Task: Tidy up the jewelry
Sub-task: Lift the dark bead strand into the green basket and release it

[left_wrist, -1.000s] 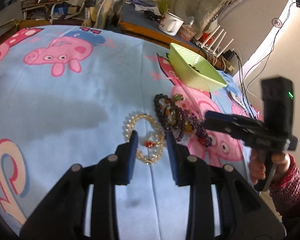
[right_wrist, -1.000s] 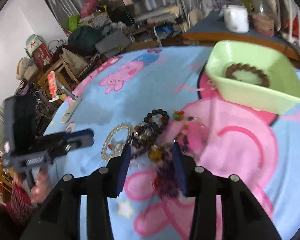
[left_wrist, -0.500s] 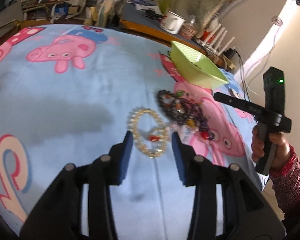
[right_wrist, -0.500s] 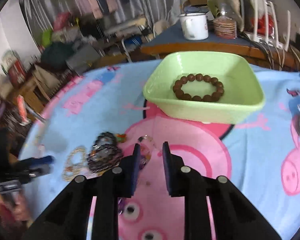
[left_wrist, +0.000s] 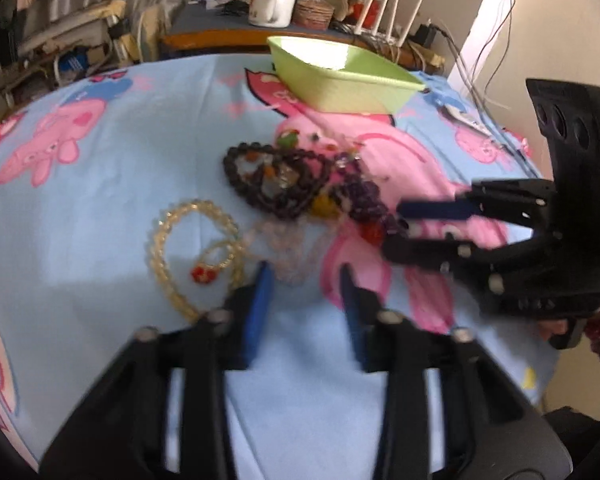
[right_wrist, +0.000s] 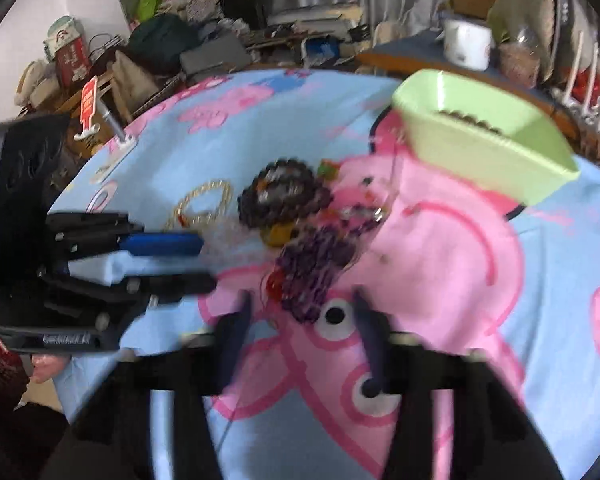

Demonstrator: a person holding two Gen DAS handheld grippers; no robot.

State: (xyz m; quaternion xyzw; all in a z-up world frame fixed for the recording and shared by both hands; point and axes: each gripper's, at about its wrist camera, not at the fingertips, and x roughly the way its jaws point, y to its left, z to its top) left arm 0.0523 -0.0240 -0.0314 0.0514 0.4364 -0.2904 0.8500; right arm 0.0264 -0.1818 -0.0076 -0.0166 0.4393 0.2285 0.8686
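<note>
A heap of bead bracelets lies on the blue cartoon-pig cloth: a dark brown strand (left_wrist: 276,184), a purple strand (left_wrist: 366,196) and a yellow bead bracelet (left_wrist: 192,248) with a red charm. My left gripper (left_wrist: 304,276) is open and empty, just short of a pale pink strand (left_wrist: 292,248). My right gripper (right_wrist: 300,304) is open, its fingers on either side of the near end of the purple strand (right_wrist: 316,264). The green tray (right_wrist: 484,148) holds a brown bead bracelet (right_wrist: 468,122).
The green tray (left_wrist: 340,76) stands at the far side of the cloth. Behind it is a wooden desk with a white mug (left_wrist: 270,6) and a router. Clutter lines the far left. The cloth's edge drops off at right.
My right gripper has come back from the tray to the heap and opened wide over the purple strand. My left gripper has shifted right toward the pale strand.
</note>
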